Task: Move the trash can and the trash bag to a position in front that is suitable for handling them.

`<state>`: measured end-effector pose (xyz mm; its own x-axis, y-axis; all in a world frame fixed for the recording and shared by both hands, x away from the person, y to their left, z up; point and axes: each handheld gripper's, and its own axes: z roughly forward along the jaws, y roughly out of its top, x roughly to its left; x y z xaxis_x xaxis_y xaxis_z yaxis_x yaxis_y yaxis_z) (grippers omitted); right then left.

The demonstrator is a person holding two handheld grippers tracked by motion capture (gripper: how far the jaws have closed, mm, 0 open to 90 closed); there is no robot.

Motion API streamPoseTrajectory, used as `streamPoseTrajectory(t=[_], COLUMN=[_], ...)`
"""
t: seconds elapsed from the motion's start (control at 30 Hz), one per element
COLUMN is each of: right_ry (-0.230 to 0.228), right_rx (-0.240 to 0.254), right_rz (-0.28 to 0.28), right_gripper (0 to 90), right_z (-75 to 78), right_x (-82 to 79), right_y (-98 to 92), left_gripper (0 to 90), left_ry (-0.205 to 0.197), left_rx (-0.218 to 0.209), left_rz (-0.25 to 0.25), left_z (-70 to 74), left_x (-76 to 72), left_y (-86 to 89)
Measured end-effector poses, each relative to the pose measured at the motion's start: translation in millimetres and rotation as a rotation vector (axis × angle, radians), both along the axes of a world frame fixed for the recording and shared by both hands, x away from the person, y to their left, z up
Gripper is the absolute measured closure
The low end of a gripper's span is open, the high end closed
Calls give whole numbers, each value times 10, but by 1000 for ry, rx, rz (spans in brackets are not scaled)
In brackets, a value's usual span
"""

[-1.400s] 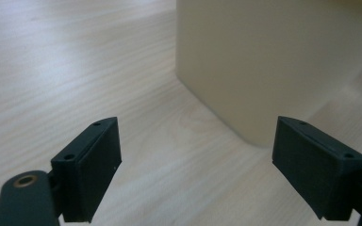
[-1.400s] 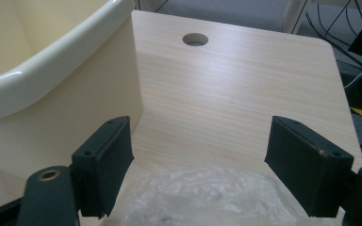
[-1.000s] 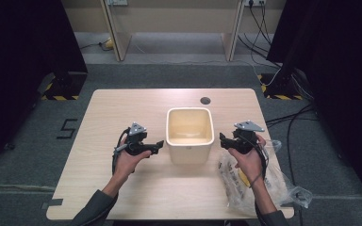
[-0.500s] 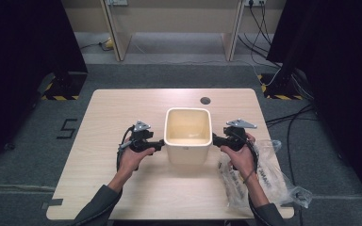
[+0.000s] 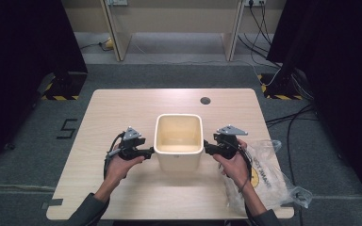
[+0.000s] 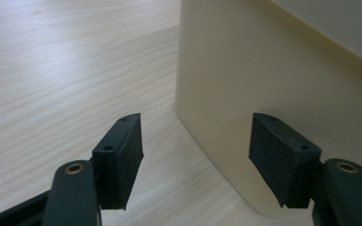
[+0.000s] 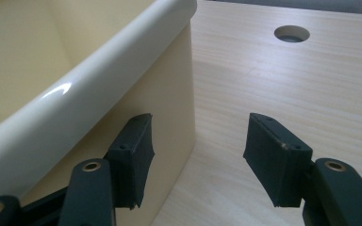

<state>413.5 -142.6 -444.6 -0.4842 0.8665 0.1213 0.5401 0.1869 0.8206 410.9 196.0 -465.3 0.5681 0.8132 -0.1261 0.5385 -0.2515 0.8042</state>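
Observation:
A cream square tub stands empty in the middle of the wooden table. My left gripper is level at the tub's left side, tips close to its wall. In the left gripper view the tub rises just beyond my left gripper, whose jaws have just been closing and stand open with nothing pressed. My right gripper is at the tub's right side. In the right gripper view my right gripper is also open after closing a little, with the tub's corner just ahead.
A crumpled clear plastic bag lies at the table's right front, under the right forearm. A round cable hole sits behind the tub. Desk legs and cables are on the floor beyond the table.
Both hands have moved inward, from a little apart to right beside the tub's two sides. Both pairs of jaws look somewhat narrower.

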Motion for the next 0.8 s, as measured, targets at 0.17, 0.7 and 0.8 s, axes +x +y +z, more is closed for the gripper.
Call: streamPoseTrajectory(t=[0.17,0.7,0.8], right_ry=[3,67,112], right_rx=[0,-112,-170], right_rz=[14,-35,-68], right_gripper=[418,272,252], right_z=[-6,-65,-133], right_x=[-81,-212,-286], right_y=[59,-93,-259], left_gripper=[353,243,239], left_ry=[-1,6,23], left_rx=[-12,-30,-14], left_rz=[-2,25,30], left_z=[-14,-123,-153], left_x=[-150,-238,-290], left_y=[84,249,303])
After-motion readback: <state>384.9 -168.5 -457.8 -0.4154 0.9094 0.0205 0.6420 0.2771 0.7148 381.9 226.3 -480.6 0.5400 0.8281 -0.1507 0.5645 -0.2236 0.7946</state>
